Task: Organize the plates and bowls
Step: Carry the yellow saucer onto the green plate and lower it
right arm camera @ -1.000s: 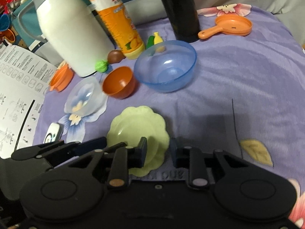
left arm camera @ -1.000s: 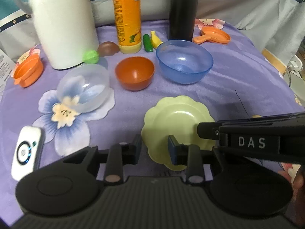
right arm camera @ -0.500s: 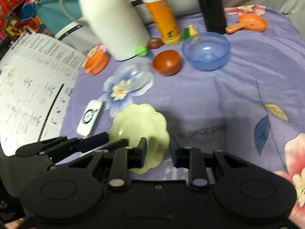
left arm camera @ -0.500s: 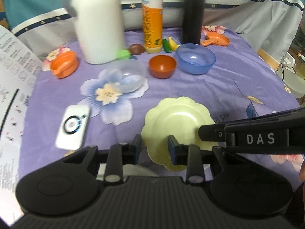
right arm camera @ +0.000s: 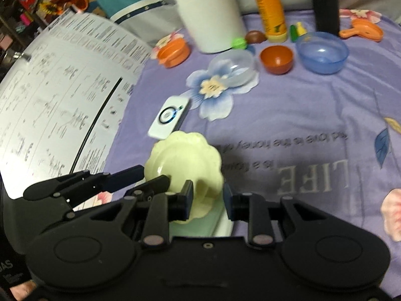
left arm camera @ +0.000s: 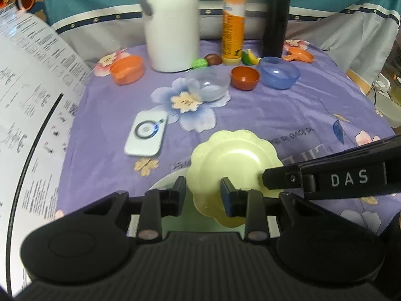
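Both grippers gripped the pale yellow scalloped plate [left arm camera: 233,155] by its rim: the left gripper [left arm camera: 203,188] at the near edge, jaws narrowed on it, the right gripper [right arm camera: 208,193] at the plate's right edge, jaws likewise closed on it. Beyond the plate to its left lay a white remote [left arm camera: 146,136] on the purple cloth [left arm camera: 288,110]. Farther beyond stood a clear bowl [left arm camera: 209,85], a red-brown bowl [left arm camera: 244,77] and a blue bowl [left arm camera: 279,75] in a row, then a white jug [left arm camera: 173,22].
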The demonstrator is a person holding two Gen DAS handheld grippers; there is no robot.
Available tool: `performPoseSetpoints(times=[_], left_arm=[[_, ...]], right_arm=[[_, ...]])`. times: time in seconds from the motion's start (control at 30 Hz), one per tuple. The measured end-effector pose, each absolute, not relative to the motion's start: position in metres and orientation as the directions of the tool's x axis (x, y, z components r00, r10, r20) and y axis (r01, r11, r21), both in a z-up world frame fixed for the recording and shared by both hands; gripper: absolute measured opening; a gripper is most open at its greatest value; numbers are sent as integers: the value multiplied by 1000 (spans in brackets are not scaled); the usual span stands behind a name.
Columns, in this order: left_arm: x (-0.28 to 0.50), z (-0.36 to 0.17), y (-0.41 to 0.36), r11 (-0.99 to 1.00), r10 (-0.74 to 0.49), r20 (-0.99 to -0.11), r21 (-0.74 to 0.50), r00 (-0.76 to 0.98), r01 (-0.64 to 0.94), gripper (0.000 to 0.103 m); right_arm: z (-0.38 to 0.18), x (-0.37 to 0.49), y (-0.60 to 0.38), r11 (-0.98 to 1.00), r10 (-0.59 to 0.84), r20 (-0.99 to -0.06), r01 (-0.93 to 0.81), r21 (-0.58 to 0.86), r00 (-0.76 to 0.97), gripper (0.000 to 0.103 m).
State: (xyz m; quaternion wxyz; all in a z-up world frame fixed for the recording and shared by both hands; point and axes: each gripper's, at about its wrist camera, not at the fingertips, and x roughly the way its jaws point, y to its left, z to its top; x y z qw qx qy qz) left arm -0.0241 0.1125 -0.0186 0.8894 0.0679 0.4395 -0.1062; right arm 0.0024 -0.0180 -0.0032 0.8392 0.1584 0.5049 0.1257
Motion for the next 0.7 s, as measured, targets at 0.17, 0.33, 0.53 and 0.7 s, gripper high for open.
performPoseSetpoints(times=[0.17, 0.33, 0.53, 0.7], left_arm=[[-38, -22, 133, 972, -118, -800, 28, 589, 233, 29], [-46, -31, 148, 975, -113, -815, 19, 568, 220, 29], [-47, -46, 154, 976, -119, -835, 1, 537, 218, 29], [-42, -56, 152, 976, -125, -849, -11, 513, 219, 29]], right_arm=[[-6, -3, 6, 913, 394, -815, -83, 399, 425, 26], [-14, -5, 21, 912, 406, -829, -106, 397, 384, 26], [-27, -7, 32, 914, 403, -848, -114, 389, 345, 26], [-37, -5, 30, 916, 399, -858, -100, 389, 323, 26]])
